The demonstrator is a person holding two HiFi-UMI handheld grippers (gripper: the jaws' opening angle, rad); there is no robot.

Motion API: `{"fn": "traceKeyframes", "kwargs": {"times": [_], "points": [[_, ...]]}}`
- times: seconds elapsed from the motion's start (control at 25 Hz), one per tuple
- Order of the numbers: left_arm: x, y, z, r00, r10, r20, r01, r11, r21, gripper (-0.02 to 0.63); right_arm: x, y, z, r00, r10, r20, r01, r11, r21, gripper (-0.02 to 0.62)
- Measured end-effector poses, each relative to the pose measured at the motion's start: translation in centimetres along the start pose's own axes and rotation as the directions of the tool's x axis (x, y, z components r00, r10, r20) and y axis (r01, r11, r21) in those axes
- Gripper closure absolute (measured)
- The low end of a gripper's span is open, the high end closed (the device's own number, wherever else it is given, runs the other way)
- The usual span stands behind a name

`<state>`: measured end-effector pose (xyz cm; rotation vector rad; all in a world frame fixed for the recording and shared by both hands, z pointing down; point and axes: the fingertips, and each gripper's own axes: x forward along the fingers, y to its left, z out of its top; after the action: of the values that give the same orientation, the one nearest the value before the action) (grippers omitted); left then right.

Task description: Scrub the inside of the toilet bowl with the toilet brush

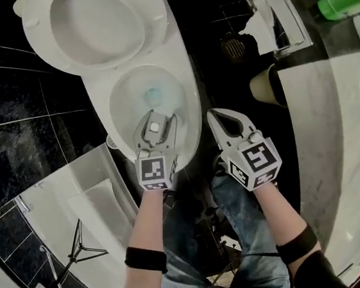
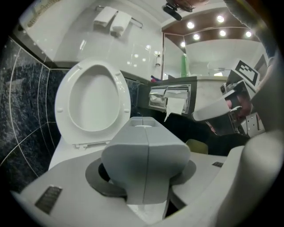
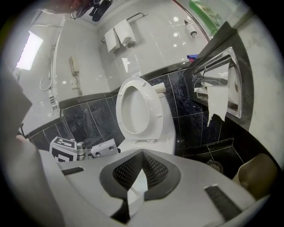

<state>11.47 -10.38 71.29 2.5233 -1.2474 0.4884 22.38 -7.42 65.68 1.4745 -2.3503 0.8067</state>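
1. Black glossy tiles with pale grout lines cover the bathroom floor (image 1: 10, 127). At the lower left a thin black tripod stand (image 1: 76, 252) shows against a pale glass panel.
2. Left of centre stands a white ceramic toilet (image 1: 180, 56) with its oval seat (image 1: 154, 27) tipped up. Blue-tinted water (image 1: 154, 96) lies at the bottom of the open bowl (image 1: 119, 92).
3. The left claw (image 1: 159, 120) hangs over the near part of the bowl and points down into it. It is clamped on the grey moulded handle (image 2: 148, 155) of the toilet brush, which has a seam down its middle and fills the space between the pads. The bristle end is hidden under the claw, so I cannot tell whether it touches the water.
4. The right claw (image 1: 218, 118) sits just beside the toilet's right edge, over the dark floor. Its tips meet and nothing is between them.
5. Beyond it lies a round metal floor drain (image 1: 233, 47). A tan round container (image 1: 262, 85) stands close to the edge of the tabletop.
6. A chrome paper holder (image 1: 286, 28) is set into the dark front there, and a torn white tissue sheet (image 1: 259, 31) hangs from it.
7. The pale marble tabletop (image 1: 347, 140) fills the right side. A green plastic bottle (image 1: 345, 2) is at its far end.
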Motion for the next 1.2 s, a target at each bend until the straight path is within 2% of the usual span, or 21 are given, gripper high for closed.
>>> {"fn": "traceKeyframes", "kwargs": {"times": [0.08, 0.28, 0.72, 0.92, 1.2], "points": [[1.3, -0.6, 0.9, 1.000, 0.007, 0.006, -0.007, 1.000, -0.019, 0.362, -0.3, -0.9, 0.1, 1.000, -0.010, 0.007, 0.010, 1.000, 0.008, 0.589], [4.9, -0.2, 2.6, 0.999, -0.020, 0.041, 0.018, 0.999, 0.040, 0.362, -0.5, -3.5, 0.3, 0.998, -0.041, 0.044, 0.041, 0.999, 0.015, 0.589], [11.9, 3.8, 6.6, 0.994, 0.038, 0.107, -0.048, 0.995, 0.091, 0.362, 0.5, -6.2, 0.1, 0.996, -0.060, 0.069, 0.058, 0.998, 0.020, 0.589], [12.8, 6.7, 7.7, 0.989, 0.083, 0.121, -0.096, 0.990, 0.106, 0.362, 1.0, -5.5, -0.3, 0.997, -0.045, 0.061, 0.044, 0.999, 0.017, 0.589], [10.7, 11.6, 8.4, 0.980, 0.146, 0.139, -0.171, 0.966, 0.195, 0.362, 2.3, -4.2, -0.2, 0.998, -0.024, 0.058, 0.024, 1.000, 0.001, 0.589]]}}
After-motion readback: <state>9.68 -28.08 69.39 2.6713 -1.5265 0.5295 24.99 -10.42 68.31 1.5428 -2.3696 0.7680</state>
